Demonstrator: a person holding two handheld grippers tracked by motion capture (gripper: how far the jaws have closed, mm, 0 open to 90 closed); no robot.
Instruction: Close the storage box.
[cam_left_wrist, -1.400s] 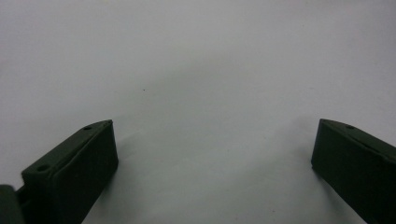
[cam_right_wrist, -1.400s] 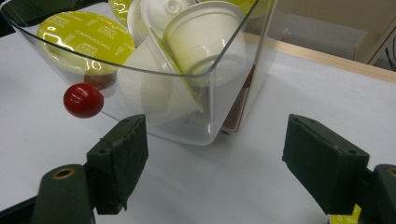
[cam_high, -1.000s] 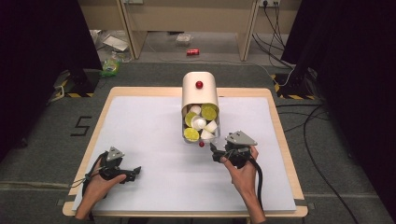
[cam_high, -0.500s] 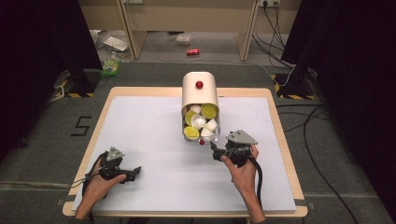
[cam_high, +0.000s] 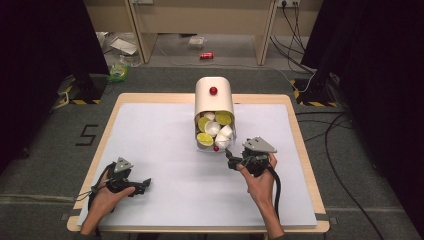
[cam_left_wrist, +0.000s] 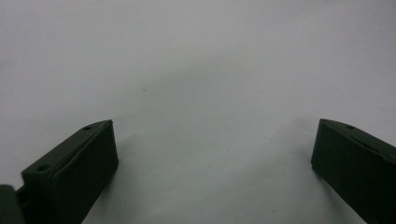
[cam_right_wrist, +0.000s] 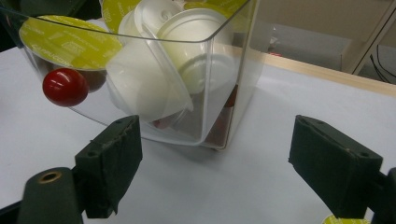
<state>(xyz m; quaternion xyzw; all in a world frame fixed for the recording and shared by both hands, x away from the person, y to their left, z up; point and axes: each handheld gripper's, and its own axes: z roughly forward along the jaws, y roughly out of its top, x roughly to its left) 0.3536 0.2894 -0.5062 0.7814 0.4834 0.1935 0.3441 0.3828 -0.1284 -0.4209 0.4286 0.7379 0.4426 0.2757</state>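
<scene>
grey carpet (cam_high: 45, 165), black curtains (cam_high: 45, 45), wooden shelving (cam_high: 200, 17)

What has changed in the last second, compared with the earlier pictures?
The right gripper, close in front of the clear drawer of capsules, has just been opening its jaws, with nothing between them. Both hands, the left gripper, open over bare table, and the white container stayed in place.

Black left tool (cam_high: 142, 184) and right tool (cam_high: 231, 161), each topped by grey three-cornered plate, trailing black cable; blocky matte jaws with small screw holes; bare forearms.
</scene>
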